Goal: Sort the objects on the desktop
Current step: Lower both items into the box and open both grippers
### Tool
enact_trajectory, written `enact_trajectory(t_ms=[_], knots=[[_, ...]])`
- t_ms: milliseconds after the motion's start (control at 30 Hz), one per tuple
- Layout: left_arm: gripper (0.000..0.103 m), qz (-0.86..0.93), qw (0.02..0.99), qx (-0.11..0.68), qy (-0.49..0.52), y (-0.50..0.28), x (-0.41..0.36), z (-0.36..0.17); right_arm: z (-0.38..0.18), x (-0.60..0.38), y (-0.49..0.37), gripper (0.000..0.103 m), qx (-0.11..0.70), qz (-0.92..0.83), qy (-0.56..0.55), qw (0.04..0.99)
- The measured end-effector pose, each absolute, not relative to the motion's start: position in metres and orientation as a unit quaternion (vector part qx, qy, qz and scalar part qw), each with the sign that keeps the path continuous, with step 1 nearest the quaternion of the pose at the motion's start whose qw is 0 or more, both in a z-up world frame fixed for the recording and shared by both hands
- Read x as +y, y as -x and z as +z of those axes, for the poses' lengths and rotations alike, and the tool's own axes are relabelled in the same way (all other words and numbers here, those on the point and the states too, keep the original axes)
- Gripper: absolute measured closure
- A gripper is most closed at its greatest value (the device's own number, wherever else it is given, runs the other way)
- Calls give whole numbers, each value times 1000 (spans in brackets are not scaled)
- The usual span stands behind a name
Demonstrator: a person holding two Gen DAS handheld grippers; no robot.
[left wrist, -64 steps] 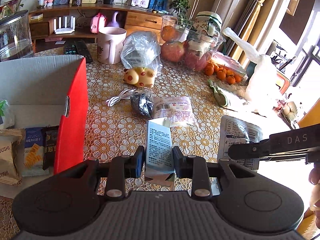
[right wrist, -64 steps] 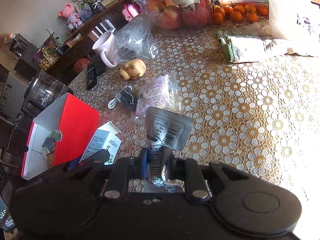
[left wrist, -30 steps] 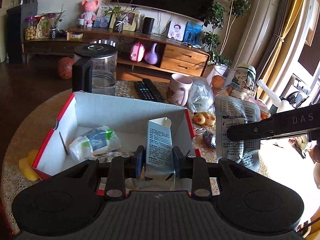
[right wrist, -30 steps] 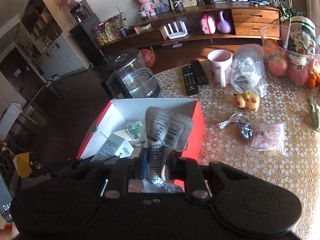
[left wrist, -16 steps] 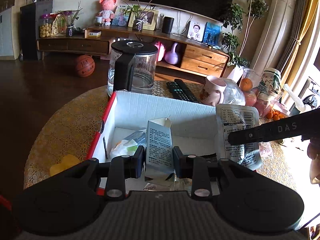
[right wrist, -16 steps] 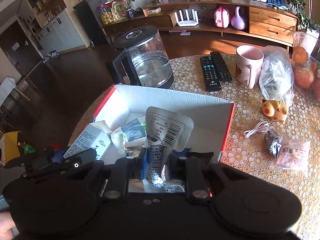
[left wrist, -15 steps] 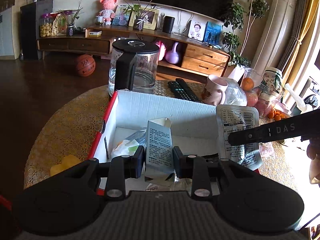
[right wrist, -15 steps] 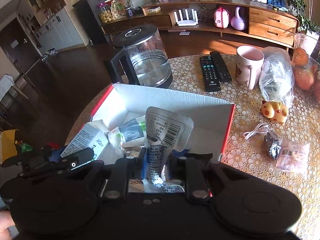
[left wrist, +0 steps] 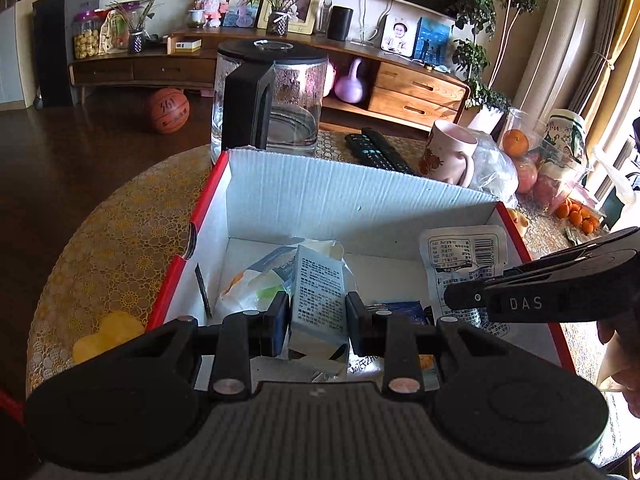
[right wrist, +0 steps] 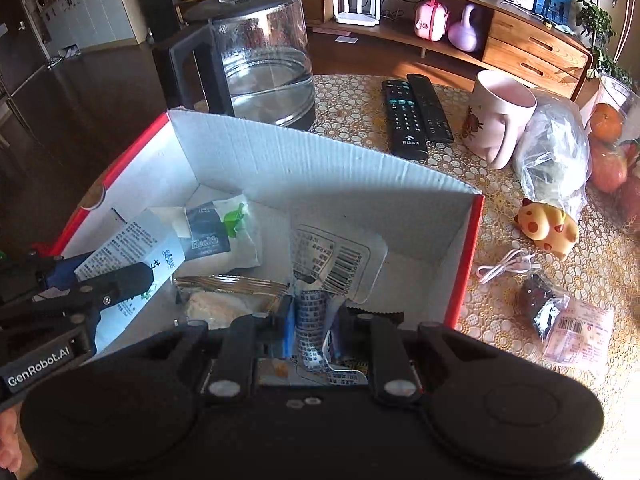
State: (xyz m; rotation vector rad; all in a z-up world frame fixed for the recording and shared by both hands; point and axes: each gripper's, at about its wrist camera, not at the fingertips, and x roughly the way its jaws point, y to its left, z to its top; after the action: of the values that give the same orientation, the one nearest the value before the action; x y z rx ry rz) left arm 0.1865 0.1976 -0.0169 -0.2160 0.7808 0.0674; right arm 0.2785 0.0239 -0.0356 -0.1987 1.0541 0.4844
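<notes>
At frame centre, a small carton (left wrist: 318, 294) is clamped between the left gripper (left wrist: 317, 316) fingers; a foil pouch (right wrist: 320, 280) is pinched by the right gripper (right wrist: 311, 330), both over the open box (left wrist: 360, 200).

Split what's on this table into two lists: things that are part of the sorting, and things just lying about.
In the job:
- small carton in left gripper
- silver pouch in right gripper
- red box
- snack packets inside it

Lying about:
- glass kettle
- two remotes
- pink mug
- toy pig

Your left gripper (left wrist: 318, 318) is matte black with silver screws; your right gripper (right wrist: 311, 330) is black too, its pad blue-edged.
</notes>
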Motion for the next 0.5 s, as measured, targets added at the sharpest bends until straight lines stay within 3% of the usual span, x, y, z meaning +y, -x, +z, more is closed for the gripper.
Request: enact_trajectory(t_ms=[500], knots=[[74,33,904,416,90,-206,198,-40,-66,36,-284,85,518,216,123,818]])
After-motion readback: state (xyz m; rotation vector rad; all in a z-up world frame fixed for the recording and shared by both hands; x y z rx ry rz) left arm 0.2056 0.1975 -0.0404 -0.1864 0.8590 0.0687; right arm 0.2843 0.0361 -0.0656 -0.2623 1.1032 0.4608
